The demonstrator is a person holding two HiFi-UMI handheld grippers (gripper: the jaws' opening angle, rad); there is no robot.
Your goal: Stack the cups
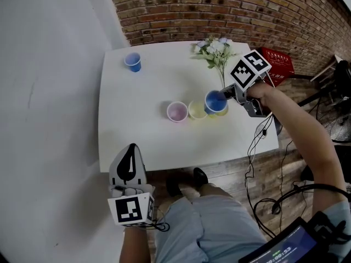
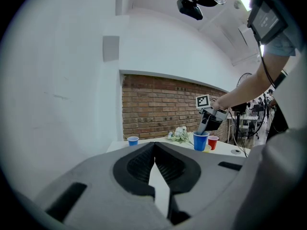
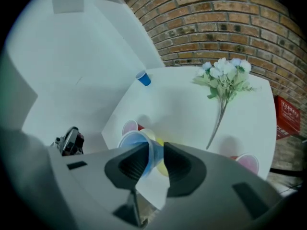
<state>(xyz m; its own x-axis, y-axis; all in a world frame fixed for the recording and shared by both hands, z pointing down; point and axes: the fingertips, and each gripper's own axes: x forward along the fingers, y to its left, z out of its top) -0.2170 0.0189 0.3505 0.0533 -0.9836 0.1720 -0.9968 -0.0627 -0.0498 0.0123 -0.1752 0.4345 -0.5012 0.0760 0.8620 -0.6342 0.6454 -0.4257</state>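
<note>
Blue cup (image 1: 215,101) sits nested in a yellow cup (image 1: 220,113) on the table (image 1: 142,138); your right gripper (image 1: 225,92) straddles its rim, jaws parted, not pressing; likely light, thin, crushable, so pinch the rim gently; left gripper (image 1: 131,150) closed, empty.

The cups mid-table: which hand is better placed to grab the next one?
Likely right. The right gripper sits at the rim of the blue cup, its wall between open jaws, beside the yellow cup and pink-lined cup. The left gripper hangs shut, off the near edge of the table.
</note>
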